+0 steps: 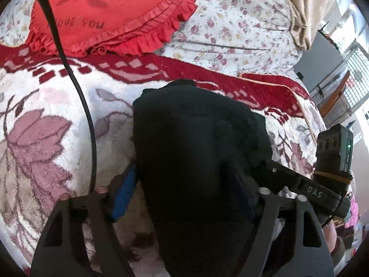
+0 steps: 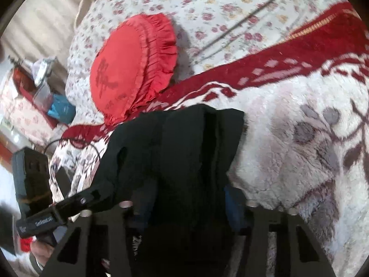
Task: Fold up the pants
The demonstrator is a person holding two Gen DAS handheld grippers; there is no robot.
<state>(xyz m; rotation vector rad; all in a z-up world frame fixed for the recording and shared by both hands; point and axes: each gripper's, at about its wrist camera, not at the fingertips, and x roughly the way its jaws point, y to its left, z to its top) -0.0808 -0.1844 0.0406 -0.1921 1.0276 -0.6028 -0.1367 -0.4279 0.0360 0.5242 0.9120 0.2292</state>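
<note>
The black pants (image 1: 198, 138) lie as a thick folded bundle on the fluffy floral blanket (image 1: 46, 120). My left gripper (image 1: 184, 184) straddles the bundle's near end. Its blue left pad (image 1: 124, 191) touches the cloth's edge, and the other pad is buried under fabric. In the right wrist view the pants (image 2: 180, 143) fill the gap of my right gripper (image 2: 188, 200). There the blue right pad (image 2: 233, 207) presses against the cloth. Each gripper's body shows at the edge of the other's view, close beside the pants.
A red frilled round cushion (image 1: 108, 16) lies just beyond the pants on a flowered sheet (image 1: 230, 23). A black cable (image 1: 76, 80) hangs across the left of the left wrist view. Boxes and clutter (image 2: 41, 87) stand off the bed's far side.
</note>
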